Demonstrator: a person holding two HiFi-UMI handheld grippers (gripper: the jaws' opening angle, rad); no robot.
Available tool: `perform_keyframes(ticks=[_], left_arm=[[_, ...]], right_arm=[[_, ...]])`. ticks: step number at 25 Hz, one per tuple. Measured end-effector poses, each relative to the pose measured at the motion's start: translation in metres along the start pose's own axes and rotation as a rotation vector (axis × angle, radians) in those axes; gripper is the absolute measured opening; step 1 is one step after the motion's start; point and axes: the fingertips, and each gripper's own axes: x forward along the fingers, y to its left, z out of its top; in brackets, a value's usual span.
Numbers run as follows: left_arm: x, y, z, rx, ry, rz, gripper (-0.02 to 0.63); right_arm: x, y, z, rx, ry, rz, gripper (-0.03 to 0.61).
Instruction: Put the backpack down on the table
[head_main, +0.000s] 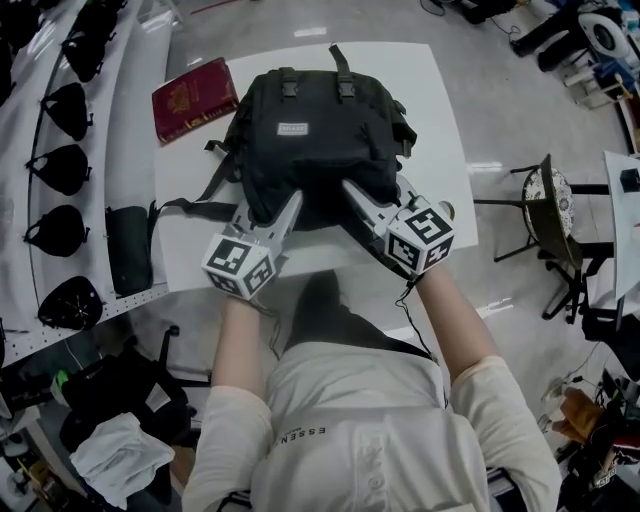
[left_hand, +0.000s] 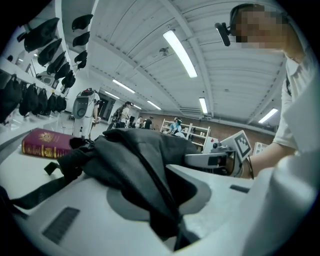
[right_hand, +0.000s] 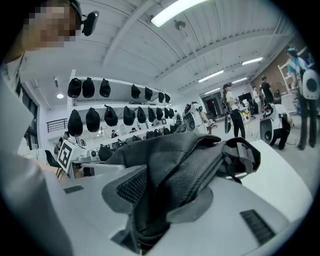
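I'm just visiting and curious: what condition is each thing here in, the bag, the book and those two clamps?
backpack: lying flat on the table, front up, closed.
red book: closed, flat on the table's far left corner, apart from the backpack.
left gripper: shut on backpack fabric.
right gripper: shut on the backpack's padded mesh strap.

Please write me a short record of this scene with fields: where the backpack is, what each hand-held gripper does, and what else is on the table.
backpack: black, appears to rest on the white table, straps trailing to the left in the head view
left hand-held gripper: closed on fabric at the backpack's near edge
right hand-held gripper: also on the near edge, padded fabric between its jaws
book: dark red, at the far left corner, beside the backpack
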Motion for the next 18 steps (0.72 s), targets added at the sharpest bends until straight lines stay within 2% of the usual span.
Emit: perform_keyframes(ticks=[5, 9, 14, 18], left_arm=[[-0.01, -0.008, -0.031, -0.066, 0.04, -0.051, 0.085], [-0.016, -0.012, -0.054, -0.07, 0.073, -0.078, 0.086], [-0.019, -0.013, -0.07, -0.028, 0.05, -0.026, 0.101], [-0.021, -0.011, -0.082, -0.027, 0.052, 0.028, 0.12]], right_arm=[[-0.01, 0.006, -0.031, 0.044, 0.042, -0.007, 0.147], [-0.016, 0.008, -0.057, 0.089, 0.066, -0.014, 0.169], [-0.021, 0.008, -0.076, 0.101, 0.088, -0.027, 0.176], [-0.025, 0.007, -0.092, 0.086, 0.106, -0.05, 0.178]])
